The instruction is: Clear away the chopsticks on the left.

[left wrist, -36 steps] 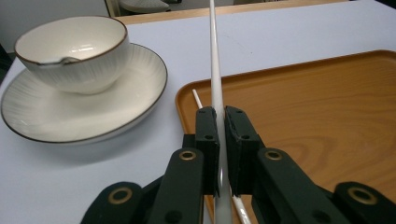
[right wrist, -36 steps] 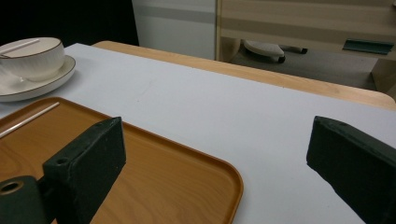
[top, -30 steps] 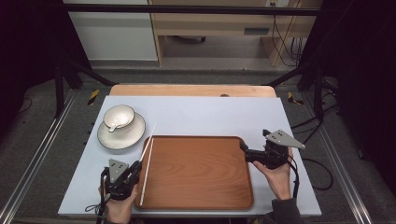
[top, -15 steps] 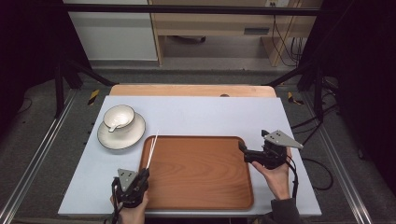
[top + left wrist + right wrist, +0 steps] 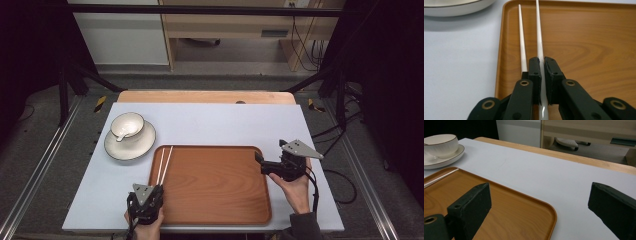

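Two white chopsticks (image 5: 164, 162) lie lengthwise along the left side of the brown wooden tray (image 5: 215, 185). My left gripper (image 5: 153, 187) sits at the tray's near left corner. In the left gripper view its jaws (image 5: 542, 60) are shut on the near end of one chopstick (image 5: 539, 30). The other chopstick (image 5: 522, 37) runs up against the outside of the left jaw. My right gripper (image 5: 261, 164) stands open at the tray's right edge. In the right gripper view (image 5: 540, 195) one jaw hangs over the tray (image 5: 511, 212) and the other over the table, with nothing between them.
A white bowl (image 5: 126, 125) stands on a white saucer (image 5: 131, 146) on the table's left, just beyond the tray's far left corner. The light grey tabletop (image 5: 225, 122) stretches behind the tray, with a wooden strip (image 5: 200, 96) along its far edge.
The left gripper has moved right and toward the near edge, sinking lower. The chopsticks went with it, from over the tray's left rim to inside the tray. The right gripper stayed put.
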A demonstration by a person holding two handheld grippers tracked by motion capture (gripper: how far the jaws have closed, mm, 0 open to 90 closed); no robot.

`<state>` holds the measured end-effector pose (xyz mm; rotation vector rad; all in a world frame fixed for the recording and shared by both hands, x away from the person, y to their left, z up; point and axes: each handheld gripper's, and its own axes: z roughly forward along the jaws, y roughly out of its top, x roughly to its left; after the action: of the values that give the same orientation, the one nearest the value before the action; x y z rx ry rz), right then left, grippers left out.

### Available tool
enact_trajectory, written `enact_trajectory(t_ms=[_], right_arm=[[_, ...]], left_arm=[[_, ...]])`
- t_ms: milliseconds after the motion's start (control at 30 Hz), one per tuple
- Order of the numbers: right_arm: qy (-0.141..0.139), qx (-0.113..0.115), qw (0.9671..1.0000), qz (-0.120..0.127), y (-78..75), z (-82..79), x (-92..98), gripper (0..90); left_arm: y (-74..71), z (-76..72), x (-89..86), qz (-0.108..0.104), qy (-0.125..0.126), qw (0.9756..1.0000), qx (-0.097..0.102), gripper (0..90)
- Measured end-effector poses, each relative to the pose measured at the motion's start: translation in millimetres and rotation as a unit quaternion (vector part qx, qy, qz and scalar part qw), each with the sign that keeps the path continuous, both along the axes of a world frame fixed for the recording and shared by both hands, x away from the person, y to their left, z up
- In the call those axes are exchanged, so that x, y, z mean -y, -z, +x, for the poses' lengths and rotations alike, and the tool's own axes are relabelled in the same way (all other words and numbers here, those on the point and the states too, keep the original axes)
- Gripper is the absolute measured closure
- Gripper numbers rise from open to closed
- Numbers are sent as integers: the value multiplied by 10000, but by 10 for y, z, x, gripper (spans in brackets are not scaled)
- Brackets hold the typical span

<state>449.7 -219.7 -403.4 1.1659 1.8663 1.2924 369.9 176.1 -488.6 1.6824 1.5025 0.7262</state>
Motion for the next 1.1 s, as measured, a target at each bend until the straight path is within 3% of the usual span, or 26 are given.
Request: enact_trajectory(t_ms=[433, 800, 933, 1100], right_arm=[[1, 4, 10000, 4, 0, 0, -5, 50], [-10, 3, 10000, 5, -1, -1, 1, 50], [7, 4, 10000, 22, -2, 0, 4, 50], [13, 1, 10000, 32, -1, 2, 6, 49]], left_arm=[[4, 32, 8, 104, 4, 9998, -145, 834], [-51, 17, -16, 85, 80, 9999, -70, 816], [-179, 18, -66, -74, 284, 9995, 144, 779], [-390, 109, -135, -224, 798, 9961, 308, 683]])
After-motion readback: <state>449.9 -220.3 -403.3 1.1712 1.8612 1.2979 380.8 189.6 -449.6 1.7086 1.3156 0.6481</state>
